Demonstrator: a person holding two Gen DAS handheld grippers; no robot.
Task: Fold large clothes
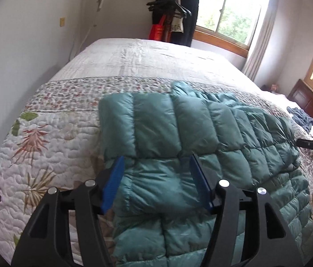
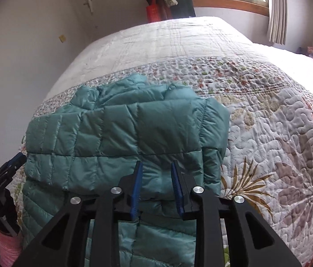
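A: Where is the jacket point(image 1: 178, 133) lying?

B: It is lying on the quilt point(image 1: 52, 133) of the bed, toward the near edge. It is a teal puffer, and its upper part is sitting doubled over the lower part, making a thick fold line running across it. In the right wrist view the collar end point(image 2: 121, 86) is pointing away toward the plain white band of the quilt.

A: And the left gripper point(image 1: 156, 182)?

B: It is hovering right over the jacket's near part, just short of the fold line. Its blue pads point(image 1: 114, 184) are standing wide apart with puffy fabric bulging between them, but they are not pinching anything, so it is released.

A: Is the right gripper point(image 2: 156, 187) holding anything?

B: No, I am seeing a clear gap between its blue pads point(image 2: 137, 189) too, narrower than on the left. It is also sitting over the jacket's near part, close below the fold line, toward the jacket's right side. Whether the tips are touching the fabric, I cannot tell.

A: Are the two seeing each other?

B: Yes. The left gripper is showing at the left edge of the right wrist view, beside the jacket's left side.

A: What is lying farther out?

B: A dark blue cloth point(image 1: 301, 118) is lying on the bed well apart from the jacket, and dark clothes point(image 1: 178, 13) are hanging by the window point(image 1: 229, 15).
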